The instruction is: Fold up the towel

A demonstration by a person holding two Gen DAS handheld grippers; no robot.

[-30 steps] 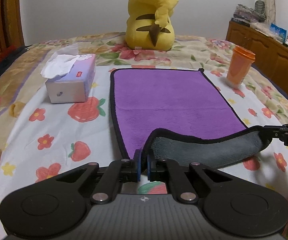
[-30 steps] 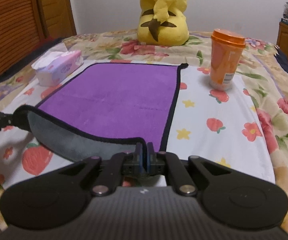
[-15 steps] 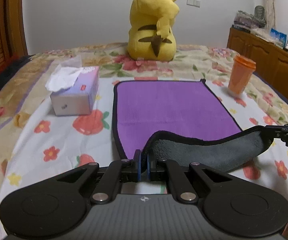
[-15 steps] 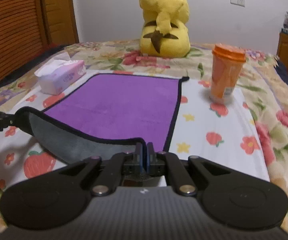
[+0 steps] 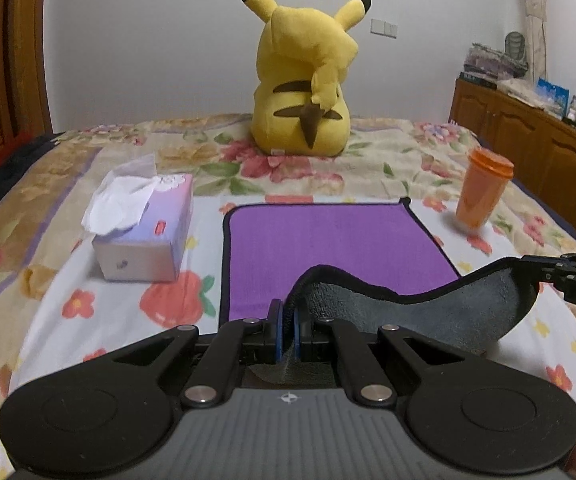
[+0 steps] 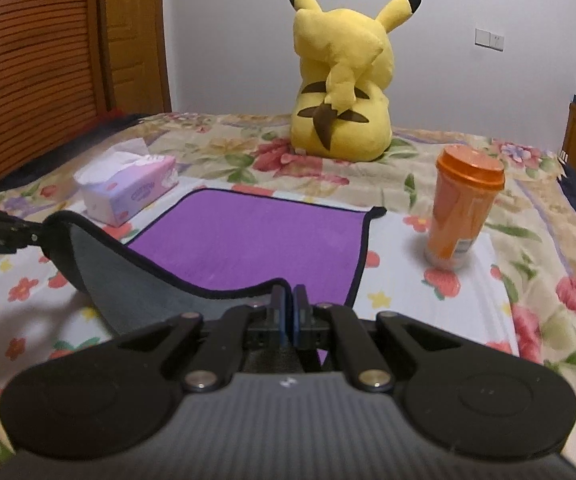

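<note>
The left gripper (image 5: 286, 330) has its fingers pinched on the near left corner of the towel (image 5: 327, 240), and the right gripper (image 6: 288, 316) clamps the near right corner. The near edge hangs lifted, grey underside showing, while the purple far half lies flat on the bed (image 5: 367, 160). A tissue box (image 5: 144, 236) sits at 10 o'clock and an orange cup (image 5: 481, 192) at 2 o'clock of the towel.

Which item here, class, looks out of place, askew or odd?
Nothing is spilled or damaged. The towel has its near edge lifted, held by the left tool and right tool; that is folding. The tissue box sits slightly skewed.
</note>
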